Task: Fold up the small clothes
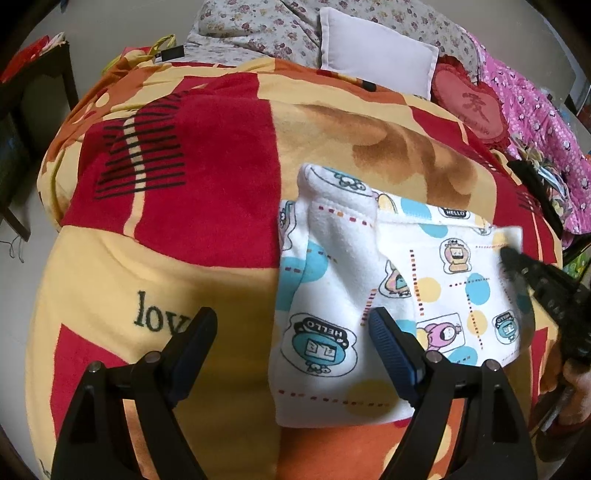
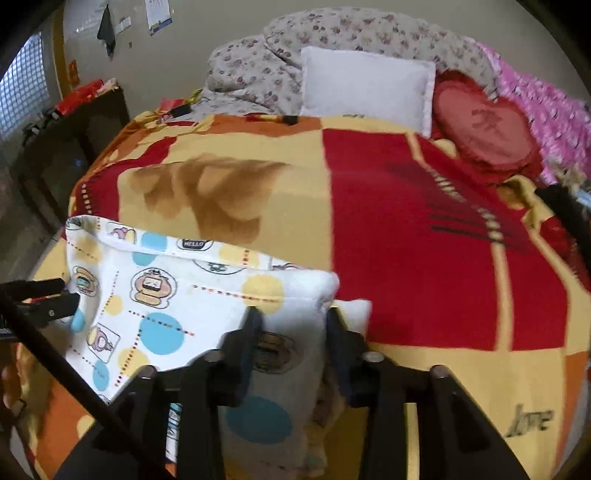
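A small white garment printed with cartoon figures and blue and yellow dots lies partly folded on a red, yellow and orange blanket. My left gripper is open, its right finger resting over the garment's lower edge, nothing between the jaws. In the right wrist view the garment is bunched up between the fingers of my right gripper, which is shut on a fold of it. The right gripper also shows in the left wrist view at the garment's right edge. The left gripper shows in the right wrist view at the garment's left side.
A white pillow, a red heart cushion, a floral quilt and pink bedding lie at the head of the bed. A dark wooden table stands beside the bed.
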Demonstrator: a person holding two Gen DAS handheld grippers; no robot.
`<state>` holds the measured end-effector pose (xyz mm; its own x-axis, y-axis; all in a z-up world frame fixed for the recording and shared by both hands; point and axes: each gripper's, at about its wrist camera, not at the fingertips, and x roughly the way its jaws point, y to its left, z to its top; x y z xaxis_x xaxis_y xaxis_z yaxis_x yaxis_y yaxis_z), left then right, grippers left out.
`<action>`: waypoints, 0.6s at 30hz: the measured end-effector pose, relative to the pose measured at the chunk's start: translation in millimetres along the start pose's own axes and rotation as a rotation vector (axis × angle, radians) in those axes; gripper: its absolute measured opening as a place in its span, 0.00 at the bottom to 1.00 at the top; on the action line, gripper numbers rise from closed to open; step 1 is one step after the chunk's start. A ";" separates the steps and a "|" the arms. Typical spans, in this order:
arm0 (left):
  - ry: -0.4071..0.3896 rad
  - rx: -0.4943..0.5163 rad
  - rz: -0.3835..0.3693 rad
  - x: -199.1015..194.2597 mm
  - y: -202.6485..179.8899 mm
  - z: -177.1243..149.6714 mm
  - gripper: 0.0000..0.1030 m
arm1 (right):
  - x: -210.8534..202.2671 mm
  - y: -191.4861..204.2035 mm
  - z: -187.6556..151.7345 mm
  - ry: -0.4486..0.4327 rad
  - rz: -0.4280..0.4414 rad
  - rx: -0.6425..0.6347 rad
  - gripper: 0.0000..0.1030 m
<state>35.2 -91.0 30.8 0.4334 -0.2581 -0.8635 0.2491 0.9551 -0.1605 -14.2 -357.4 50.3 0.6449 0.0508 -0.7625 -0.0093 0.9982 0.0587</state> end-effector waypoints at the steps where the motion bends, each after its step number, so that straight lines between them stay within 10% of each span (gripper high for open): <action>1: -0.001 -0.001 0.000 -0.9 1.2 0.2 0.81 | -4.6 -1.3 -0.1 -0.021 0.003 0.011 0.07; 11: 0.020 -0.047 0.023 10.3 13.3 2.3 0.81 | 6.5 -27.0 -2.4 -0.020 -0.024 0.146 0.08; 13: -0.011 -0.043 0.036 -1.7 14.4 2.5 0.81 | -4.4 -32.2 -1.5 -0.039 -0.026 0.180 0.24; 18: -0.088 -0.013 0.025 -22.0 4.7 12.2 0.81 | -49.1 -22.2 2.1 -0.127 0.071 0.162 0.27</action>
<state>37.4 -82.7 54.8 0.5137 -0.2449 -0.8223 0.2257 0.9632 -0.1458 -44.0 -382.1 87.7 0.7382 0.1060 -0.6662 0.0587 0.9737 0.2200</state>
